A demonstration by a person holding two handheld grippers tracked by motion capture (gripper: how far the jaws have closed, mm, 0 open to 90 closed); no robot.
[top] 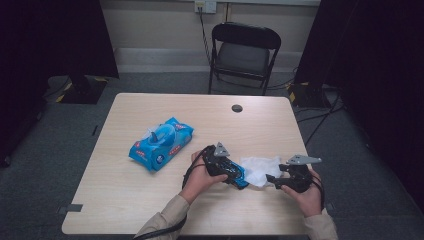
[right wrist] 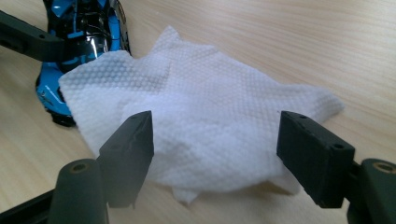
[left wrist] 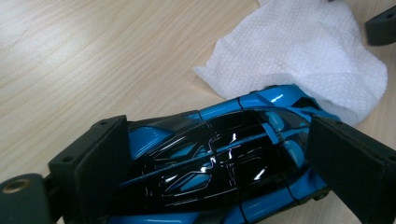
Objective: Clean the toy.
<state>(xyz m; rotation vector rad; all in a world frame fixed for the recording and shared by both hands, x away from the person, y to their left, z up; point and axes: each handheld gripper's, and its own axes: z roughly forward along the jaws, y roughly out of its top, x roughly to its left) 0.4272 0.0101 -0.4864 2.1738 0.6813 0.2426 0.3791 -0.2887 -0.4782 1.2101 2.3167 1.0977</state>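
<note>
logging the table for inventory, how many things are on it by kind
toy car: 1
white wipe: 1
blue wipes pack: 1
total: 3

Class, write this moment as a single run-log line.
left tool: shut on toy car | right tool: open, astride white wipe | wipe overlaps the car's end | wipes pack: on table, apart
</note>
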